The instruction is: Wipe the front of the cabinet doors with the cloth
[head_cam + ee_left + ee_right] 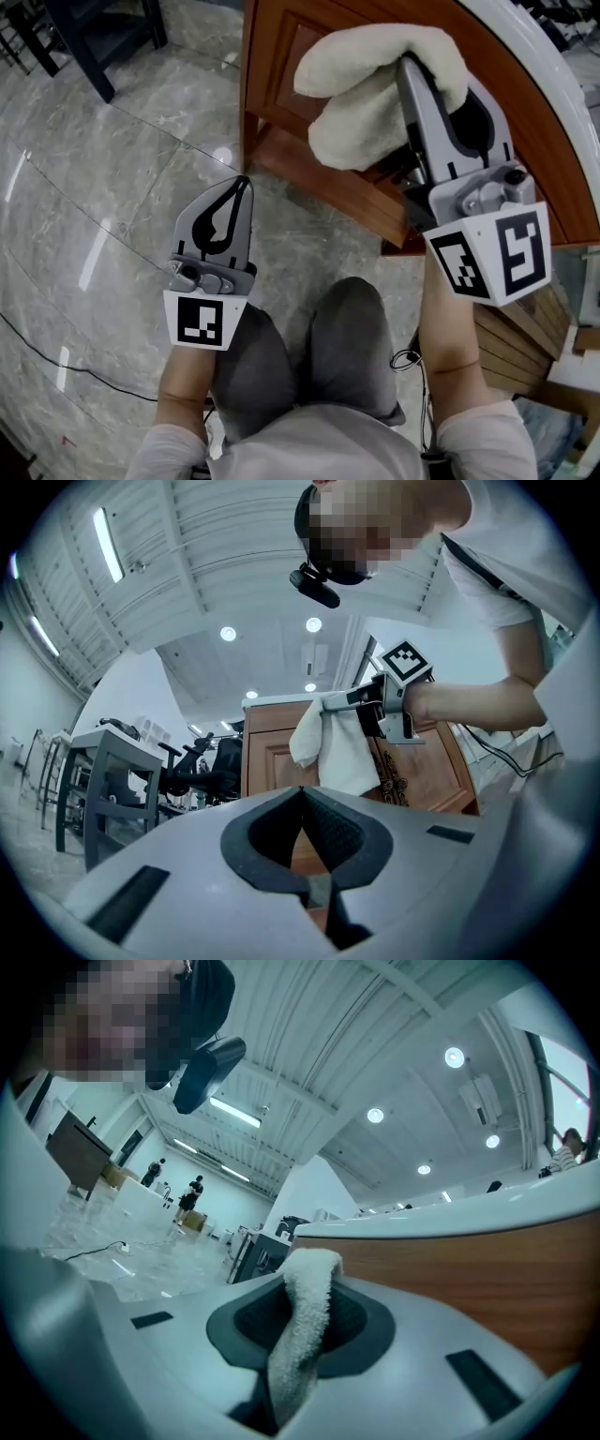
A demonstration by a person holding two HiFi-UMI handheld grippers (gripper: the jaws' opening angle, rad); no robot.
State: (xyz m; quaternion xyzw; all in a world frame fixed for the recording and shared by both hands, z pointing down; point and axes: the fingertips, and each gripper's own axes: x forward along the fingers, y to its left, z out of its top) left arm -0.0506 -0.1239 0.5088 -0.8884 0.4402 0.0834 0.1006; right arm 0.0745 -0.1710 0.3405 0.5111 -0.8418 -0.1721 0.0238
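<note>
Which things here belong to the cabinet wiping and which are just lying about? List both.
Job: cloth, right hand-held gripper shut on it, wooden cabinet door.
Lying about: floor cable, dark table leg, left hand-held gripper, shut and empty.

Open marble floor [103, 216] left of cabinet [267, 66]; person's knees [347, 319] below.

The cream, fluffy cloth [375, 89] — bunched, pinched in the right gripper [406, 66] — hangs before the brown wooden cabinet door [272, 66].

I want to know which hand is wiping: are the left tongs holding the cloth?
No, the left tongs are shut on nothing, while the cloth is pinched in the right tongs.
</note>
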